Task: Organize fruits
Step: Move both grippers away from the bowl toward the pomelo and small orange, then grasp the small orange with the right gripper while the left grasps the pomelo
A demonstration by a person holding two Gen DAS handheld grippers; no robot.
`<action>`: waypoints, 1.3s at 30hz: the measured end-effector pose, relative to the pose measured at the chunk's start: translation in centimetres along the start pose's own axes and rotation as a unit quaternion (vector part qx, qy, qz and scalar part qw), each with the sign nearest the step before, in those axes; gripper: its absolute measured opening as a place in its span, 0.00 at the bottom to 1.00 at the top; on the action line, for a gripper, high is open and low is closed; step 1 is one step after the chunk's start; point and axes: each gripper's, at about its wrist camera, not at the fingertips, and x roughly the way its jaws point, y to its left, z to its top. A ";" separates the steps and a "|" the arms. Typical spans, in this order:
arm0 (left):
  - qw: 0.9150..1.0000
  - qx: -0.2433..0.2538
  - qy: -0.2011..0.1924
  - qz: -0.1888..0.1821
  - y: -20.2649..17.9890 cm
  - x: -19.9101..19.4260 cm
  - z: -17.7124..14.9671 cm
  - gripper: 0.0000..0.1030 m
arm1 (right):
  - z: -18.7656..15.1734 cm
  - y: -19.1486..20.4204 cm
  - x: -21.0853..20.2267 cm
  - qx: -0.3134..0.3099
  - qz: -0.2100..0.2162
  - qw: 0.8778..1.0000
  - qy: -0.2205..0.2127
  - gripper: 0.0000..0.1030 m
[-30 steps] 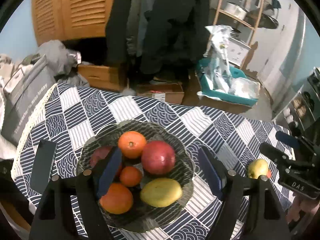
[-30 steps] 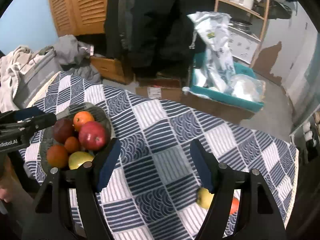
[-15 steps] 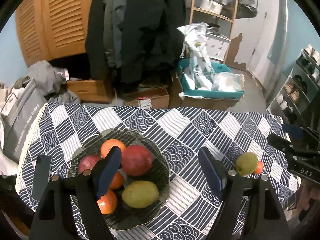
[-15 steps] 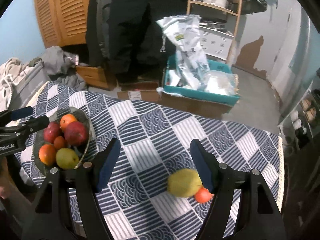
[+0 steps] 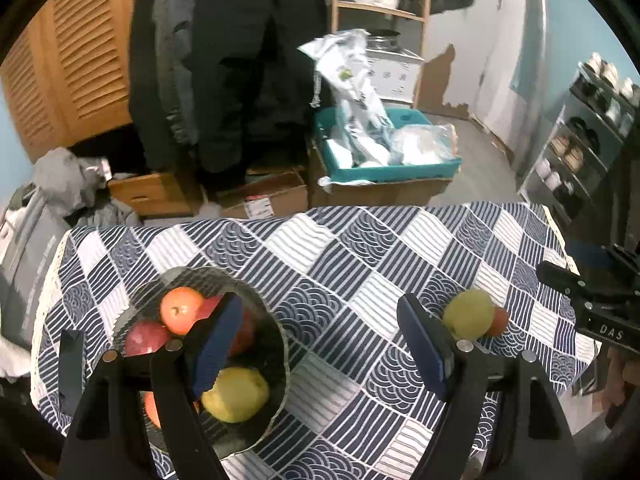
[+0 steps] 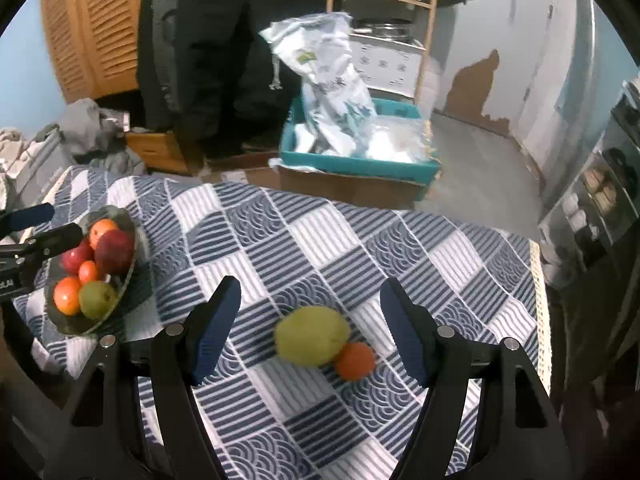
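The right hand-held gripper (image 6: 308, 320) is hanging over the near part of the counter (image 6: 320, 236) with its jaws spread and gripping nothing; between them in the right wrist view a yellow-green fruit (image 6: 312, 336) is lying on the patterned cloth, touching a small orange fruit (image 6: 355, 361). The left hand-held gripper (image 5: 320, 344) is hovering above the counter's other side, its jaws also spread and empty, having just been opening a little further. Its left finger is crossing over a glass bowl (image 5: 276, 344) that is holding the other fruits. Beyond the counter a teal crate (image 6: 352, 166) is sitting on a cardboard box.
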 end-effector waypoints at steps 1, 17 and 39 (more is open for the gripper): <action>1.000 0.008 0.003 -0.001 -0.7 0.3 -0.1 0.82 | -0.2 -0.4 0.1 0.003 0.000 1.000 0.002 0.71; 0.996 0.083 0.044 -0.007 -7.2 4.7 -1.6 0.83 | -4.6 -6.4 4.7 0.055 0.004 0.996 0.074 0.71; 0.984 0.146 0.098 -0.025 -11.5 11.1 -4.2 0.83 | -9.0 -5.9 12.4 -0.024 0.052 0.982 0.177 0.70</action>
